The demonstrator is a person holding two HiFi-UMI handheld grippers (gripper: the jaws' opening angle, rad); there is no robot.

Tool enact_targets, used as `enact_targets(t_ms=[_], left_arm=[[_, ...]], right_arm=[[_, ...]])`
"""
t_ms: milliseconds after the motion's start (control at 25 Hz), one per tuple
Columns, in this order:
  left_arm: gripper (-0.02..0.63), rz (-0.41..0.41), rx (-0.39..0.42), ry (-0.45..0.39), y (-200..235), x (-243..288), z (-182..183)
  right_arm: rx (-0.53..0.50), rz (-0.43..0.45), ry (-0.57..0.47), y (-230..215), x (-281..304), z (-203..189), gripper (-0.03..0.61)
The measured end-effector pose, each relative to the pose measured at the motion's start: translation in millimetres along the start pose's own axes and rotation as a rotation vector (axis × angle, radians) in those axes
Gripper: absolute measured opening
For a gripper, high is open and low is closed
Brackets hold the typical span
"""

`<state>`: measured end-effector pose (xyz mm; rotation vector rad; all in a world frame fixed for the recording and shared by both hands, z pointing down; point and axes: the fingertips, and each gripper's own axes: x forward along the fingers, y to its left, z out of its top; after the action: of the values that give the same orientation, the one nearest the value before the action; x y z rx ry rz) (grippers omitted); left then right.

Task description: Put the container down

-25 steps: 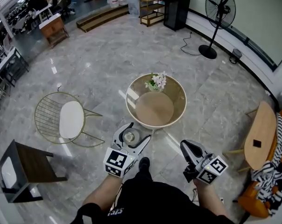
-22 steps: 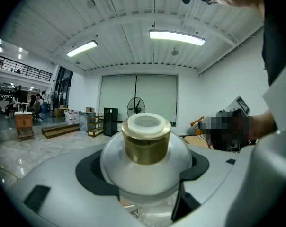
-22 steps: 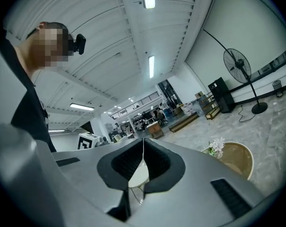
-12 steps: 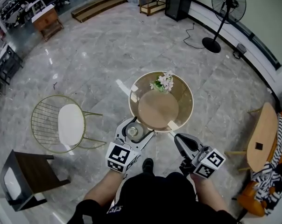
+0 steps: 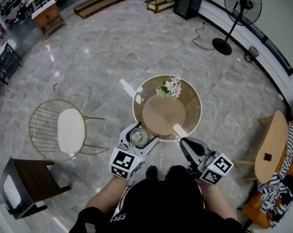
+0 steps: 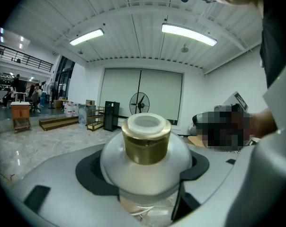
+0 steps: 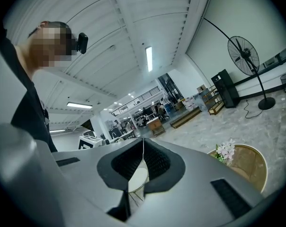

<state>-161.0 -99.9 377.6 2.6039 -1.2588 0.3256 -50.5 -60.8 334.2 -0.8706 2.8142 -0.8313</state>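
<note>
The container (image 6: 144,155) is a small clear glass bottle with a gold collar and white cap. My left gripper (image 5: 138,136) is shut on it, holding it upright just off the near-left rim of the round table (image 5: 187,96); from the head view the bottle (image 5: 136,137) shows between the jaws. My right gripper (image 5: 185,146) is shut with nothing in it, near the table's front edge; its jaws (image 7: 142,161) touch at the tips. A small pot of white flowers (image 5: 170,87) stands at the table's far side.
A gold wire chair with a white seat (image 5: 71,130) stands to the left, and a dark wooden chair (image 5: 25,180) at the lower left. A wooden side table (image 5: 270,147) is at the right. A standing fan (image 5: 236,8) is at the back.
The view has shifted slightly; both grippers have edged a little closer to the table's near rim. The left gripper still holds the bottle, and the right stays shut.
</note>
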Motion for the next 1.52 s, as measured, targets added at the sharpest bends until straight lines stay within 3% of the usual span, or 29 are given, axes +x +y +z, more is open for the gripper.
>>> enact_targets(t_ms=[240, 600, 920, 1240, 1520], left_arm=[[0.344, 0.0, 0.002, 0.042, 3, 52, 0], [0.344, 0.022, 0.007, 0.064, -7, 165, 27], [0.344, 0.007, 0.008, 0.105, -25, 270, 40], [0.344, -0.035, -0.009, 0.142, -19, 348, 4], [0.344, -0.084, 0.013, 0.196, -4, 395, -58]], right_arm=[[0.007, -0.054, -0.01, -64, -7, 15, 0.018], [0.026, -0.01, -0.012, -175, -25, 66, 0.018], [-0.141, -0.056, 0.073, -262, -50, 95, 0.017], [-0.128, -0.134, 0.12, -338, -40, 80, 0.017], [-0.099, -0.205, 0.144, -392, -30, 37, 0.016]])
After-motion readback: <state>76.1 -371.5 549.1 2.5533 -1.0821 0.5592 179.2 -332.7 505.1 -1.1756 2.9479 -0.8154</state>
